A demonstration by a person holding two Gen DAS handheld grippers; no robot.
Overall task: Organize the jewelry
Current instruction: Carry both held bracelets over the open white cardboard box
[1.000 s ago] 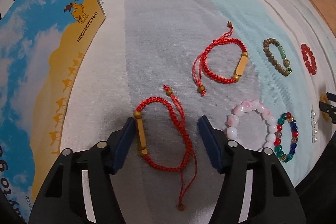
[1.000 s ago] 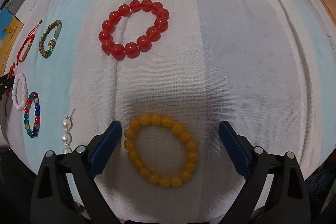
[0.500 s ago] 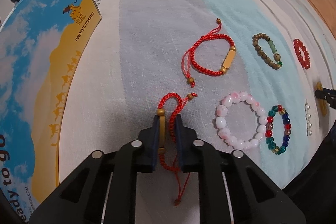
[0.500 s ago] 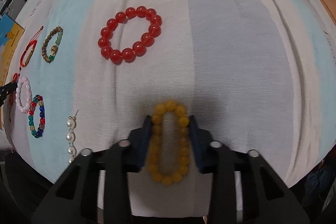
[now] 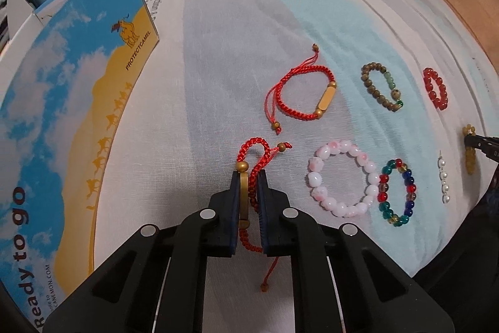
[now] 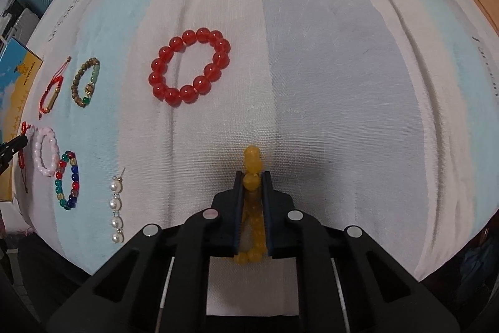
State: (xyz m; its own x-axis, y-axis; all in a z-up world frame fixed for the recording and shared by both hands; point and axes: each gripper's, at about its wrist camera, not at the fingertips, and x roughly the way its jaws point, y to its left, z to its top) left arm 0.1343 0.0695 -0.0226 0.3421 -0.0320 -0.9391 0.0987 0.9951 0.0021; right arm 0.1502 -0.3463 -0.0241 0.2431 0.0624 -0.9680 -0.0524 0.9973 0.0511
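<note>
My left gripper [image 5: 248,177] is clamped on the red cord bracelet [image 5: 249,164], its gold bar lying along the pads; the box [image 5: 71,114] fills the left of that frame, nearer this hand. My right gripper [image 6: 252,177], jaws just closed, pinches the yellow bead bracelet [image 6: 253,167] flat, long axis pointing up-frame. Both bracelets' lower loops hide between the pads; the box's opening is cut off.

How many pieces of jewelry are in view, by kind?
Red cord bracelets: 2, one held by the left jaws, one on the cloth.
Bead bracelets: 5: yellow held by the right jaws, red, pink, multicolour, brown.
Pearl earring: 1.
Total: 8.
</note>
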